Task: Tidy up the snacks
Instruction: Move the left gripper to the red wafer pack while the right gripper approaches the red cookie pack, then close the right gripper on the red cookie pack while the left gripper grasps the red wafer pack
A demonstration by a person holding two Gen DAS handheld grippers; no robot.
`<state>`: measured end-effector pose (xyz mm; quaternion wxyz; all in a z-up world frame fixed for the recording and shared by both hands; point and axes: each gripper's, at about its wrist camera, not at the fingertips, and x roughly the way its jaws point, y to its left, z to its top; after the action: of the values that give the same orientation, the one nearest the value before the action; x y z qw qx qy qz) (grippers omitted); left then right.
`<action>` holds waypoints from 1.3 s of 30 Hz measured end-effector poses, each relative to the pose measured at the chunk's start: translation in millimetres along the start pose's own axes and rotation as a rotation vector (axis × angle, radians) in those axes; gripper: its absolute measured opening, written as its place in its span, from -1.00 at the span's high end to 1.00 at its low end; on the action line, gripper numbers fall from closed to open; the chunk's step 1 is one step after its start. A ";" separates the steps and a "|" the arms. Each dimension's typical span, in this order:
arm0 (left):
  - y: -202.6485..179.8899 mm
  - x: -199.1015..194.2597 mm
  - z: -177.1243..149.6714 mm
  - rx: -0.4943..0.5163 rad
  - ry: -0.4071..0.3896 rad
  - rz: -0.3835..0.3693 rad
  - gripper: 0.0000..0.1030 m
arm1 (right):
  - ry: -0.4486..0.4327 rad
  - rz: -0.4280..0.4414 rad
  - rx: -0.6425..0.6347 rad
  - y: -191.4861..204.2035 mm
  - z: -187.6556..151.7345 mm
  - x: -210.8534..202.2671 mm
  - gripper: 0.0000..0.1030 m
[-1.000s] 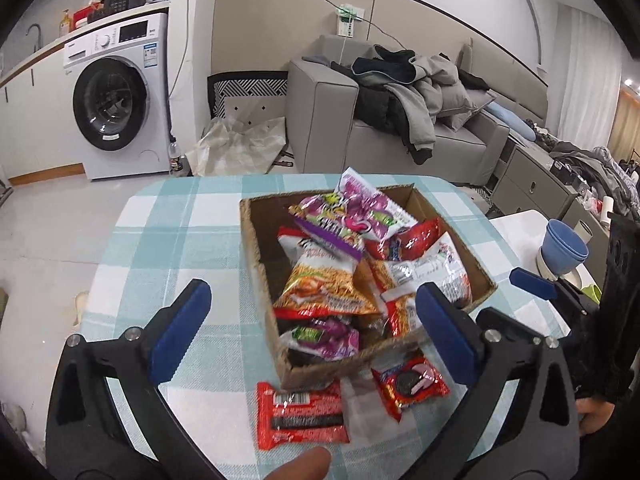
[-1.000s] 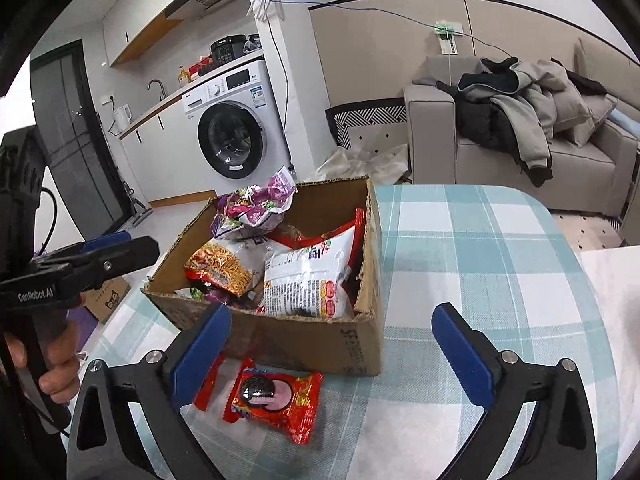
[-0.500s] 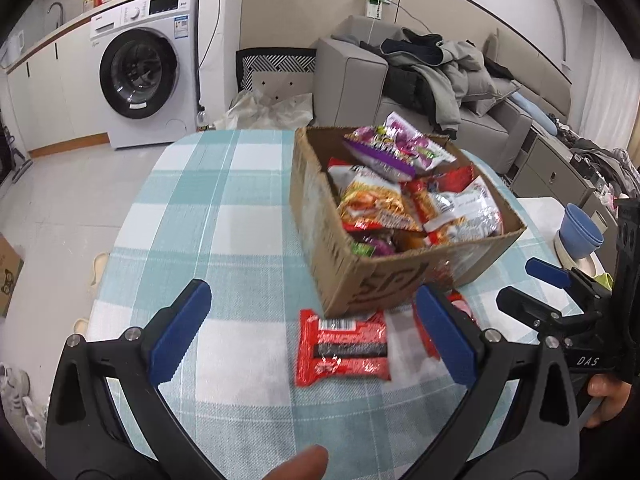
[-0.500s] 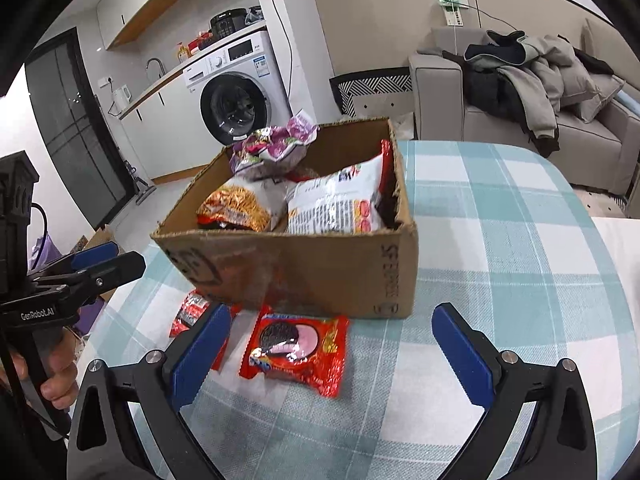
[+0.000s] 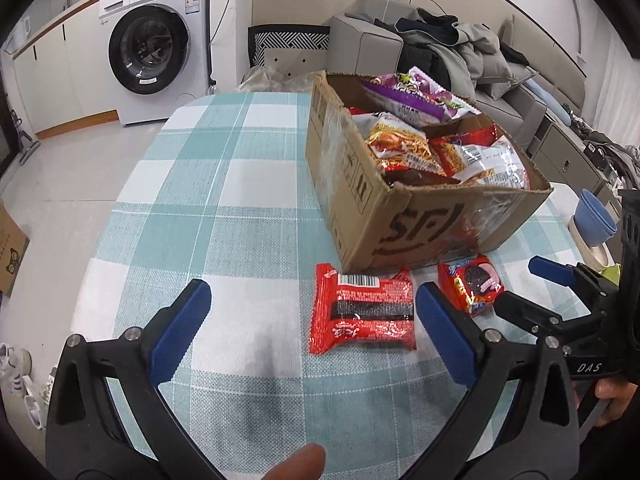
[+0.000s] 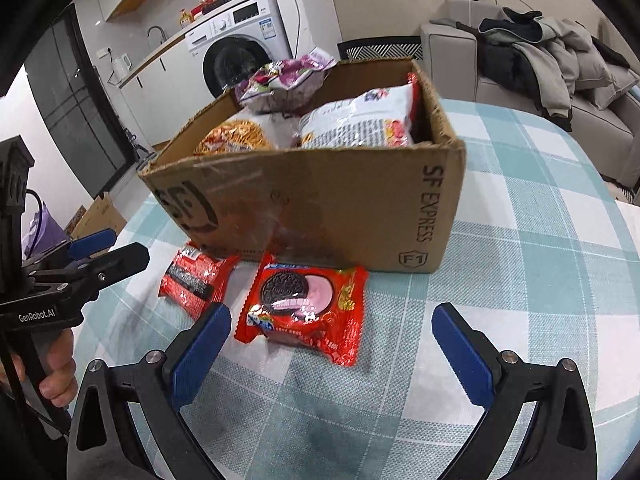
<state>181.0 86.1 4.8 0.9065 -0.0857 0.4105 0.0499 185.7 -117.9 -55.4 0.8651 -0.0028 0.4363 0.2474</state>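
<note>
While both grippers hover over the checked tablecloth (image 5: 240, 184), neither holds anything. The left gripper (image 5: 312, 332) has its jaws spread wide, empty, and the right gripper (image 6: 332, 344) is just as wide open, also empty.

Take the cardboard box (image 6: 320, 200) as the landmark. It stands on the cloth, open at the top and full of snack bags: a purple bag (image 6: 280, 80) sticks up at its far end, an orange noodle bag (image 5: 404, 148) lies in the middle, and a white bag (image 6: 360, 124) leans by the right wall. Clear tape shines on its near walls.

Two packets lie flat on the cloth outside the box, just in front of its near wall. The red packet (image 5: 362, 312) with a black stripe and a barcode lies off the box's near left corner, close to the wall; in the left wrist view it sits between the left gripper's fingers, nearer the right-hand one. The cookie packet (image 6: 304, 300), red with a sandwich cookie pictured on it, lies just beside the red packet, before the middle of the box's near wall. In the right wrist view it sits between the right gripper's fingers, nearer the left-hand one.

Beyond the box stand a washer (image 5: 156, 44) and a sofa (image 6: 560, 76) piled with coats.
</note>
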 end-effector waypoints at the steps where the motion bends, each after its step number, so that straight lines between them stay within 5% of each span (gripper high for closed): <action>1: 0.7 2.4 -1.2 0.000 0.003 -0.002 -0.97 | 0.005 0.001 -0.005 1.7 -0.9 1.5 -0.99; 23: -0.9 34.2 -9.3 0.016 0.077 -0.014 -0.97 | 0.075 -0.053 -0.070 30.3 3.7 45.2 -0.97; 25: 0.0 34.0 -9.1 0.013 0.074 -0.008 -0.97 | 0.072 -0.044 -0.071 31.9 5.1 47.1 -0.82; 27: 1.2 33.9 -8.8 0.007 0.072 -0.003 -0.97 | 0.077 -0.030 -0.067 33.1 9.9 50.6 -0.39; 30: 1.4 34.2 -8.3 0.003 0.077 0.003 -0.97 | 0.075 -0.010 -0.076 37.9 4.9 47.1 -0.19; 39: -11.9 36.1 -10.1 0.037 0.094 0.007 -0.97 | 0.012 0.033 -0.084 39.8 -6.0 26.5 0.05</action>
<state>199.2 73.3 -27.5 0.8873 -0.0698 0.4540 0.0412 177.2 -73.0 -70.7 0.8574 -0.0333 0.4306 0.2799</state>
